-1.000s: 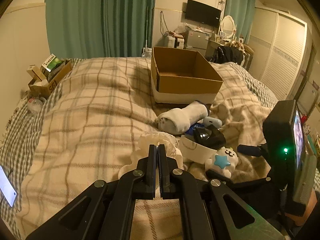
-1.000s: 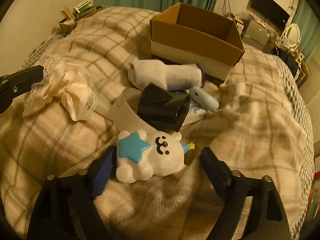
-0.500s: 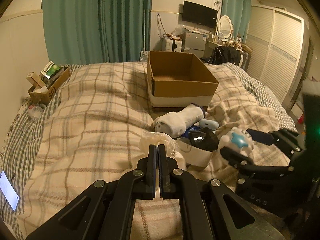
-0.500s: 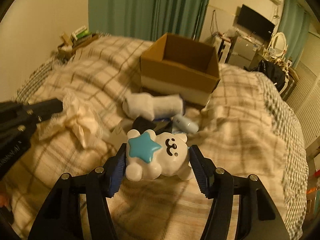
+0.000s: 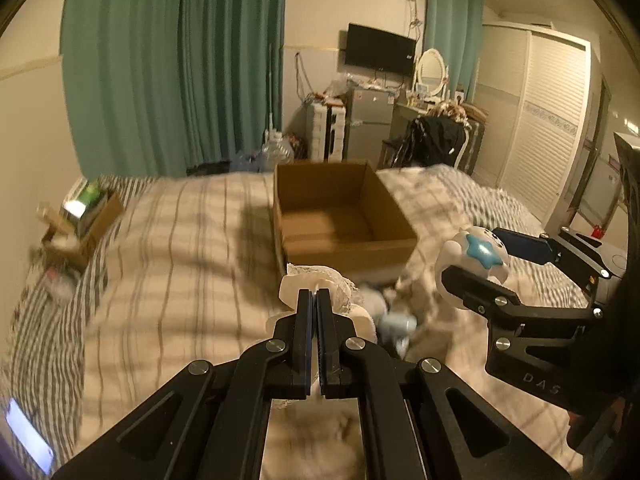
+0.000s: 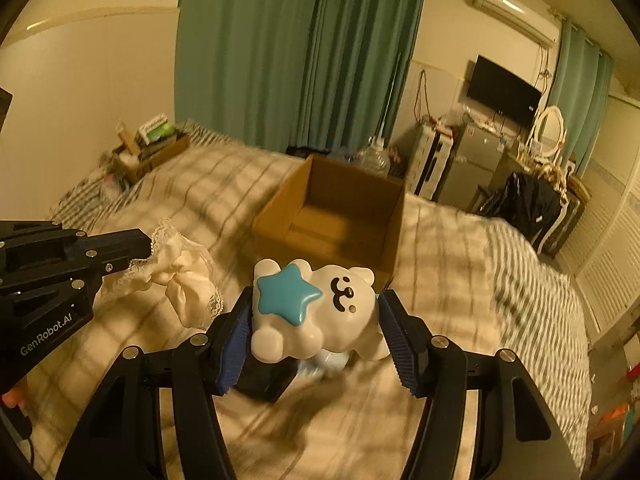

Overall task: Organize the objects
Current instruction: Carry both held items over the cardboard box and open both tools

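Observation:
My right gripper is shut on a white bear toy with a blue star and holds it above the bed; the toy also shows in the left wrist view. My left gripper is shut on a cream lace cloth, lifted off the bed; the cloth hangs from it in the right wrist view. An open, empty cardboard box stands ahead on the plaid blanket, also in the right wrist view. Both grippers hover just short of it.
A small light blue object and a black object lie on the blanket below the grippers. A small box of clutter sits at the bed's far left corner. A phone lies at the left edge.
My right gripper closed on the bear toy and lifted it. Both grippers rose and moved toward the box, the left one carrying the lace cloth up.

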### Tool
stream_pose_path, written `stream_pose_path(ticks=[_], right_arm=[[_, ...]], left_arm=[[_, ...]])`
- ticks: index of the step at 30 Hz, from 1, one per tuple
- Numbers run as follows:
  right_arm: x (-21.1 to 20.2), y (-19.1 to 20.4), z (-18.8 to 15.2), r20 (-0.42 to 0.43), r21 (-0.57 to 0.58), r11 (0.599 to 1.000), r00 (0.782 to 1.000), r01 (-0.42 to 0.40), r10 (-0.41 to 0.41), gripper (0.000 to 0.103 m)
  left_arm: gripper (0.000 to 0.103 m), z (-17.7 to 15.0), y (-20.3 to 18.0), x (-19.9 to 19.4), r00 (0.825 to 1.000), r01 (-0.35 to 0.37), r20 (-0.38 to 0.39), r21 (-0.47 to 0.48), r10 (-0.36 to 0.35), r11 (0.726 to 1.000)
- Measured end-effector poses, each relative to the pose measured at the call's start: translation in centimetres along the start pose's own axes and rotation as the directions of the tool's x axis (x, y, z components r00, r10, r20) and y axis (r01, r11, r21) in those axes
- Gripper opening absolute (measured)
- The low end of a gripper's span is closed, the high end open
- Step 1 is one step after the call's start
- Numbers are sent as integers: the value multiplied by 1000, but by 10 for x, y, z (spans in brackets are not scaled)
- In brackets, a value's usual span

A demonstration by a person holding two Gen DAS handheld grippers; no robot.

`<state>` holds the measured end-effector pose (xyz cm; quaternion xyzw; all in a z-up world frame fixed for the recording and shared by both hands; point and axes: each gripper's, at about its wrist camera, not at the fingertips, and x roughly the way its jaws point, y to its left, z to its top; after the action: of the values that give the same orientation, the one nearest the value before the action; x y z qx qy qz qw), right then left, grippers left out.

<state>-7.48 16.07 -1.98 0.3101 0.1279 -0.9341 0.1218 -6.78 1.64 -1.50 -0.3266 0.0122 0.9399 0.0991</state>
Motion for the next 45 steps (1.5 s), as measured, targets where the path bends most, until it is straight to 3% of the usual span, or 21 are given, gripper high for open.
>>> stream_pose_path(ticks=[4,9,16,22,29,32,34,35,36,38,40,41,42,45], right_arm=[[13,-24,35,27,7,1000,999,20,-20,60],[39,-49,69,41,19,999,999,31,-32,60],[98,-72,108,21,25,999,999,32,-33,60],[163,-78,114,-45,34,999,999,12,-11,60],[219,-83,93,-112,40,999,994,-7,11,60],[227,-90,83,-98,59,998,995,-6,12,61],[226,-93,80,-71,83,995,996,-49,55,66],[224,-95,79,-55,94,994,996,-62,67,82],[219,-97,79,-33,104,993,998,-49,53,90],[209,-99,82,-4,118,993,999,-32,33,90],[197,-99,86,4,139,990,999,-33,32,91],[188,-102,87,9,154,988,1000,-28,27,91],[181,-102,87,9,164,986,1000,-22,21,91],[153,-99,86,-5,160,987,1000,1,0,91]], left_arm=[[2,36,-2,21,998,-37,51,30,36,999],[2,80,-1,56,997,-34,77,49,30,998],[2,115,-4,119,998,-38,59,59,35,998],[2,117,3,178,1000,-29,-7,33,29,999],[2,100,7,228,997,-21,-68,42,24,999],[2,91,8,239,996,13,-84,30,-10,999],[4,87,9,241,996,34,-81,28,-32,999],[7,85,8,241,995,45,-91,31,-42,999],[9,83,7,242,993,51,-104,35,-47,998],[18,80,7,239,992,45,-115,36,-41,998],[52,79,7,230,994,28,-109,35,-24,999],[79,79,8,223,996,16,-92,29,-13,999],[87,79,9,213,998,4,-60,18,-3,1000],[87,81,14,181,1000,0,-26,7,0,1000]])
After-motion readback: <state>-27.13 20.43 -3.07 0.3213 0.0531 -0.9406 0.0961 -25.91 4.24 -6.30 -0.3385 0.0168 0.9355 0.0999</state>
